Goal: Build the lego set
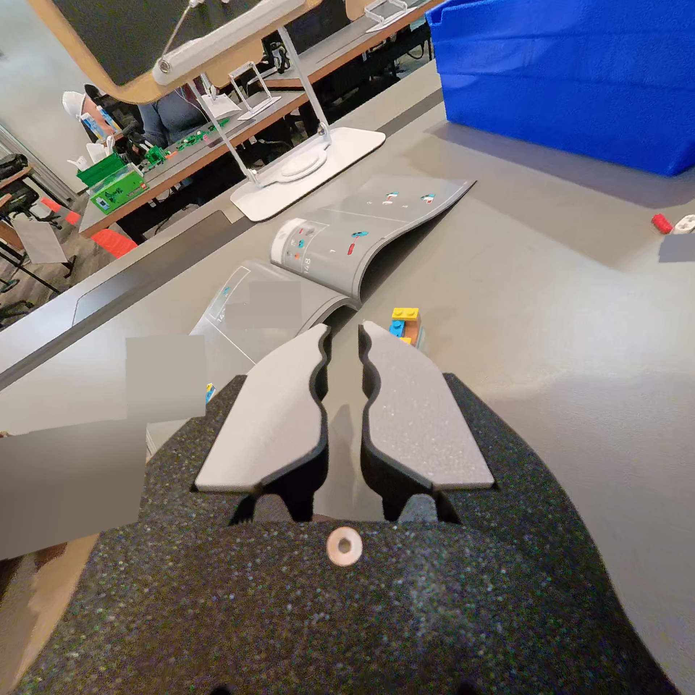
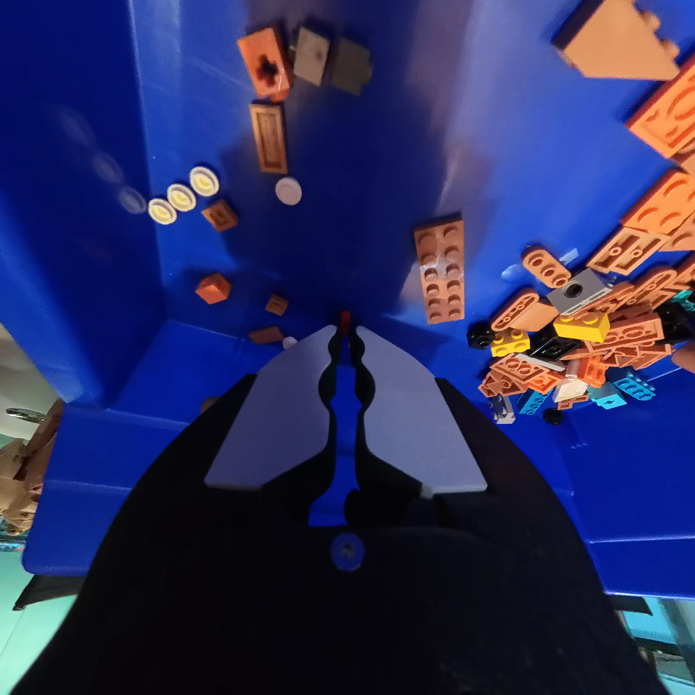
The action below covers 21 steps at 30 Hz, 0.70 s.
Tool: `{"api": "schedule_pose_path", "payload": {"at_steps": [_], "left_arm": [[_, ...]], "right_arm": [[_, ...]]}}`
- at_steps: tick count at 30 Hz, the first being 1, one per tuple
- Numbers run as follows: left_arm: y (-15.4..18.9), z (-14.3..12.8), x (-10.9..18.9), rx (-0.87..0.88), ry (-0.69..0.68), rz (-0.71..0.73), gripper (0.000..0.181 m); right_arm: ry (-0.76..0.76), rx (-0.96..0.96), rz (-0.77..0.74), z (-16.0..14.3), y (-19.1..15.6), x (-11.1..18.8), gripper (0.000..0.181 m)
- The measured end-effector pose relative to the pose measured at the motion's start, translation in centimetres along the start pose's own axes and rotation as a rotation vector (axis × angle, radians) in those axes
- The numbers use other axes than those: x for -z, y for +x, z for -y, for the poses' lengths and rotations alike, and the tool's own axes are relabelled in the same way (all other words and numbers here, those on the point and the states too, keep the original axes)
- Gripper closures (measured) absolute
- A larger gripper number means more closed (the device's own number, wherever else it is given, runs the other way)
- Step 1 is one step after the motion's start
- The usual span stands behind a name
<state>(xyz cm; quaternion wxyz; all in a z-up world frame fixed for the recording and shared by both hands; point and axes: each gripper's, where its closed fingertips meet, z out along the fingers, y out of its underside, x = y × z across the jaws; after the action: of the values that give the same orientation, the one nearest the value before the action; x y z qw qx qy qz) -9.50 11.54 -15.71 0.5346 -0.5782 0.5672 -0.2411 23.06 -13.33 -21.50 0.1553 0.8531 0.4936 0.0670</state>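
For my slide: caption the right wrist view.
Right gripper pinching a small red piece inside the blue plastic bin of loose bricks.

A white lamp stand [image 1: 312, 171] sits on the grey table [image 1: 526, 338]. Behind it, a person [image 1: 165, 116] stands at another desk [image 1: 210, 150] holding a green box [image 1: 116, 186].

You have a small yellow, blue and tan stacked brick assembly [image 1: 406, 325] standing upright on the grey table beside the open instruction booklet [image 1: 338, 255]; loose orange, yellow and black bricks [image 2: 579, 338] lie heaped inside the blue plastic bin [image 2: 376, 150].
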Motion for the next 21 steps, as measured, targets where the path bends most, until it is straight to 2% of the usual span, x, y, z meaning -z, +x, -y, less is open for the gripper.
{"api": "schedule_pose_path", "payload": {"at_steps": [4, 7, 11, 13, 17, 21], "left_arm": [[0.2, 0.3, 0.6, 0.042, 0.022, -0.011, 0.168], [0.7, 0.6, 1.1, 0.070, 0.039, -0.035, 0.168], [1.8, 0.8, 1.9, 0.076, 0.053, -0.083, 0.168], [2.4, 0.9, 2.1, 0.080, 0.054, -0.110, 0.168], [3.2, 1.6, 2.5, 0.082, 0.078, -0.149, 0.168], [3.9, 1.5, 2.8, 0.075, 0.083, -0.172, 0.168]], "right_arm": [[0.047, -0.054, -0.021, 0.4, -0.3, 0.8, 0.177], [0.137, -0.121, -0.106, 1.6, -0.4, 4.4, 0.177], [0.420, -0.180, -0.182, 7.3, -4.1, 11.7, 0.177], [0.539, -0.195, -0.215, 11.2, -6.3, 13.1, 0.177], [0.645, -0.250, -0.267, 17.9, -8.0, 10.9, 0.177], [0.720, -0.332, -0.242, 21.6, -8.1, 9.2, 0.177]]}}
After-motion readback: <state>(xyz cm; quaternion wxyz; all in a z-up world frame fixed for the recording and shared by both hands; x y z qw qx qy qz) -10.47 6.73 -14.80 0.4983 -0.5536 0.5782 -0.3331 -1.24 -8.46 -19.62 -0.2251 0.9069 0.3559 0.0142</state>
